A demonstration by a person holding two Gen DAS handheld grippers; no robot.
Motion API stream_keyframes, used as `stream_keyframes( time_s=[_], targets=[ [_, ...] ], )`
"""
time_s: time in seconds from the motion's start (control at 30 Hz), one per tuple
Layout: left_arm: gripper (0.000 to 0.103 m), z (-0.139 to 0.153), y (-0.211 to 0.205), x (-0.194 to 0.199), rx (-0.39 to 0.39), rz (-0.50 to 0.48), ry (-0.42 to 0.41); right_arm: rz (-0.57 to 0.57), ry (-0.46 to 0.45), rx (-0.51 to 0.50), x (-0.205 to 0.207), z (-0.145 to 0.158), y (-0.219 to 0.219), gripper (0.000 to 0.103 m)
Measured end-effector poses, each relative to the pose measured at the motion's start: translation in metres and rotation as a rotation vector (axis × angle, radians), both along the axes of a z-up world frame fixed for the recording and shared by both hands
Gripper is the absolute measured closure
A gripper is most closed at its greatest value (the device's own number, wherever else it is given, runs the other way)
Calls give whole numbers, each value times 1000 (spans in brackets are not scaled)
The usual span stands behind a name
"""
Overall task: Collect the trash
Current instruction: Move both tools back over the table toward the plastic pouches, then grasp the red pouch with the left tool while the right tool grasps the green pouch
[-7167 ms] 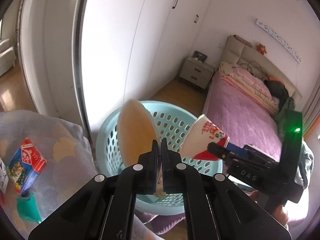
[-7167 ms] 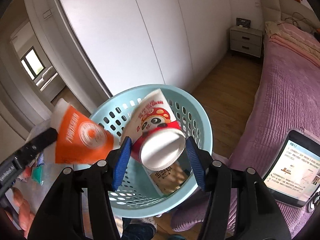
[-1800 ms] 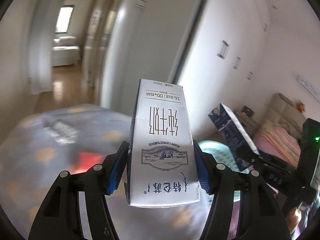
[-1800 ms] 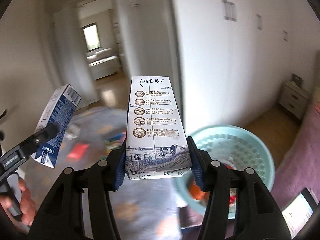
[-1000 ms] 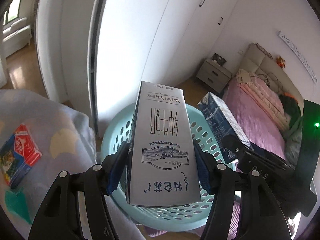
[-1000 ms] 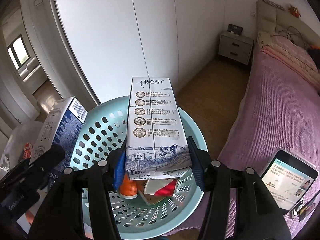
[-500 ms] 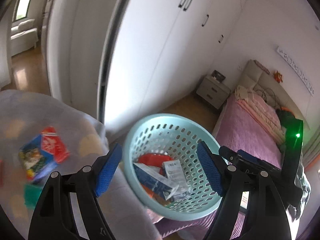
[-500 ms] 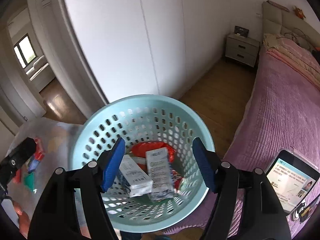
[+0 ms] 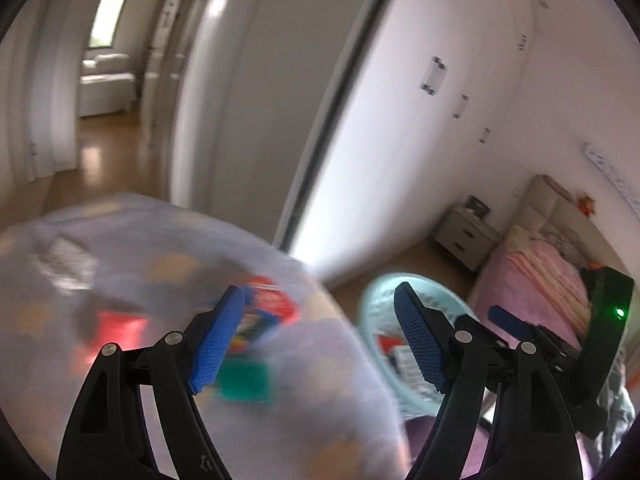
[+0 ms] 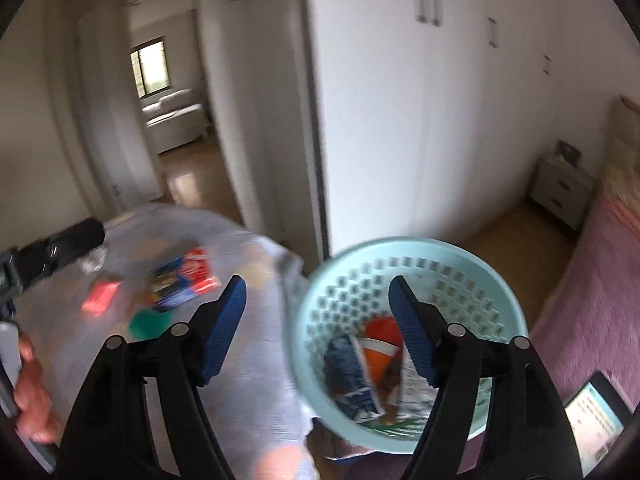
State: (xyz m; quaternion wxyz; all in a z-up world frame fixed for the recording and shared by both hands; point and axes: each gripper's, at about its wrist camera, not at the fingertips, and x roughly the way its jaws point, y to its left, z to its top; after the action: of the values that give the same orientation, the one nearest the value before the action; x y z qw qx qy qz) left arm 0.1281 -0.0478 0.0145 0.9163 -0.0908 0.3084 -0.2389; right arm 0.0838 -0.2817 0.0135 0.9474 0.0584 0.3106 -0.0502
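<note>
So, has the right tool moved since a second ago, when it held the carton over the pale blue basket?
Yes. The right tool has swung left off the pale blue perforated plastic basket, toward the grey cloth-covered table; its jaws are opening and empty.

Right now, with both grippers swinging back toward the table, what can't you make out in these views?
- Left wrist view: motion blur smears the packets on the cloth-covered table; labels unreadable.
- Left wrist view: the left gripper's right finger hides most of the basket.
- Right wrist view: the basket's contents are blurred, and the right gripper, empty with jaws opening, covers part.
- Right wrist view: the frame edge cuts off the tablet.
</note>
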Motion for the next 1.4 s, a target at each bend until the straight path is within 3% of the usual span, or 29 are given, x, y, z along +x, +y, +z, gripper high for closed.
stream_keyframes(
  time_s=[0.23, 0.4, 0.6, 0.77, 0.83, 1.0, 1.23, 1.4],
  targets=[
    [28, -19, 68, 15, 70, 166, 68, 149, 46, -18, 18, -22, 64, 32],
    [28, -55, 101, 34, 129, 189, 173, 241, 106, 56, 32, -47, 99, 32],
    [28, -83, 107, 44, 115, 195, 220, 310, 171, 67, 41, -70, 128, 32],
    [30, -91, 102, 44, 158, 196, 216, 322, 196, 26, 46, -81, 138, 32],
    [34, -92, 102, 44, 168, 207, 211, 317, 216, 31, 50, -85, 135, 32],
    [60, -92, 98, 45, 215, 234, 195, 291, 274, 36, 66, -93, 133, 32],
    [65, -93, 104, 43, 181, 244, 196, 323, 271, -21, 75, -93, 151, 31],
    [65, -92, 101, 39, 200, 265, 184, 331, 266, -62, 82, -95, 165, 29]
  ],
)
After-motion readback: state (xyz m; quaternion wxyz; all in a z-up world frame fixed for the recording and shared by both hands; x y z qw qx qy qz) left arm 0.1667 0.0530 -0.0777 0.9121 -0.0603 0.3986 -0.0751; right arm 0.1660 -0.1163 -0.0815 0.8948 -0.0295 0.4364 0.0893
